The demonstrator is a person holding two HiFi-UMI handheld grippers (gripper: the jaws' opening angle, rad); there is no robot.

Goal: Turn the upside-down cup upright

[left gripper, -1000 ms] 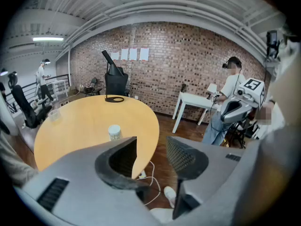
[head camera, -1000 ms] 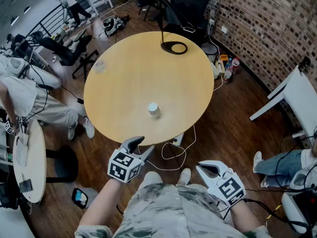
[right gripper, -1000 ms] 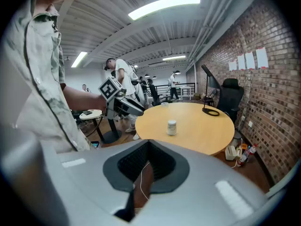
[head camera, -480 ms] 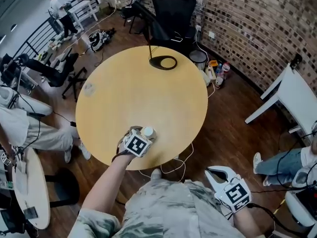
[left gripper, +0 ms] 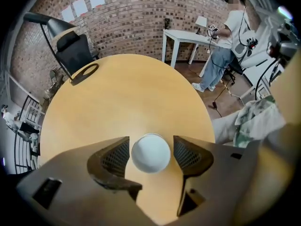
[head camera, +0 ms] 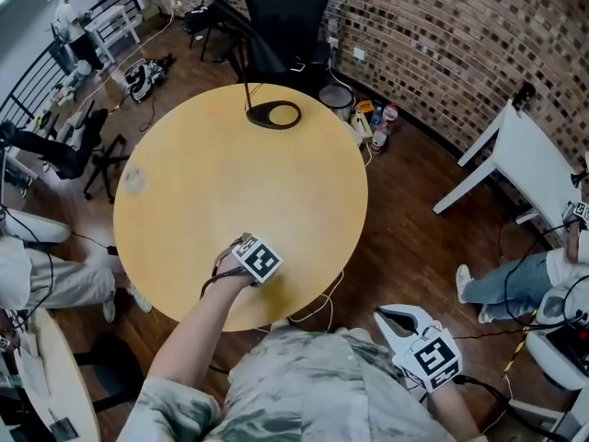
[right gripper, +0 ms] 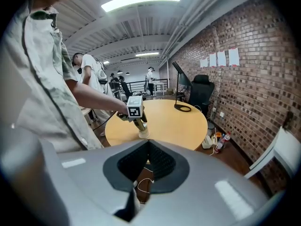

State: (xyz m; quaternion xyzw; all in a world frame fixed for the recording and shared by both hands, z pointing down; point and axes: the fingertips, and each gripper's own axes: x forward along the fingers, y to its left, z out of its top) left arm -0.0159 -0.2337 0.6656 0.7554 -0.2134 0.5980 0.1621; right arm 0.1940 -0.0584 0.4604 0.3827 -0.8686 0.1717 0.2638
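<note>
A white paper cup (left gripper: 150, 153) stands upside down near the front edge of the round wooden table (head camera: 230, 173). My left gripper (left gripper: 150, 152) points steeply down over it. Its jaws sit on either side of the cup and are closing, with thin gaps still showing at both pads. In the head view the marker cube of the left gripper (head camera: 244, 247) hides the cup. In the right gripper view the cup (right gripper: 143, 134) shows under the left gripper (right gripper: 139, 124). My right gripper (head camera: 391, 318) hangs off the table at the lower right, jaws together on nothing (right gripper: 148, 161).
A black lamp base (head camera: 272, 115) sits at the table's far edge, with a black office chair (head camera: 281, 7) behind it. Bottles (head camera: 377, 122) stand on the floor by the brick wall. A white side table (head camera: 515, 155) and a seated person (head camera: 515, 279) are at the right.
My left gripper went from below the table's front edge out over the cup and sank down around it, its jaws now apart. The right gripper has barely shifted.
</note>
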